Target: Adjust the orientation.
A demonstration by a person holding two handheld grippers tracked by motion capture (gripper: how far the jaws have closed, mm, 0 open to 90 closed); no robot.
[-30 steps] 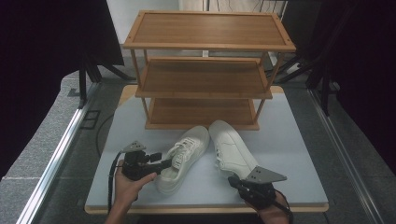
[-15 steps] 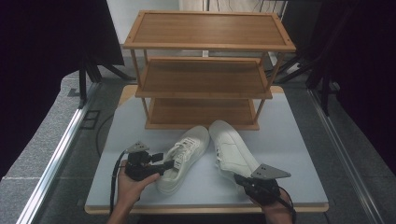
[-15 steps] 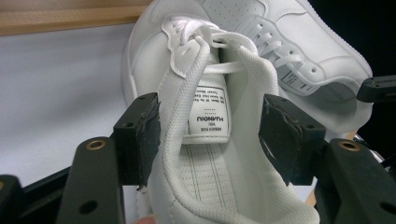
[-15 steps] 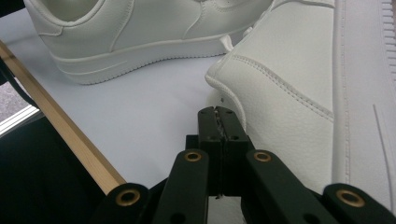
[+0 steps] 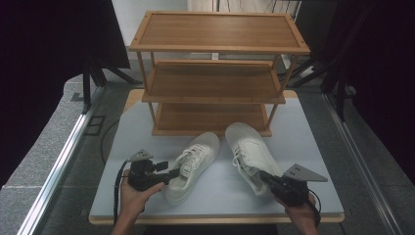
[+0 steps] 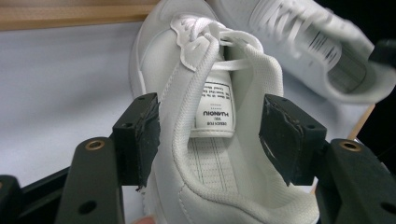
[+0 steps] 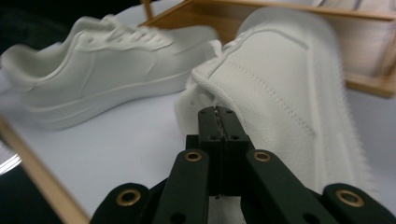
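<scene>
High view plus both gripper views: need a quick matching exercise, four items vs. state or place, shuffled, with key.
Items:
1. left gripper
2. right gripper
3. left shoe
4. wooden rack

States:
A. jaws pressed together, just short of a shoe's heel
B. stands at the far side of the table, shelves bare
C. jaws open, one on each side of a shoe's collar
D. lies on the table with its toe toward the rack, laces tied

Pairs: 1-C, 2-A, 3-D, 4-B
</scene>
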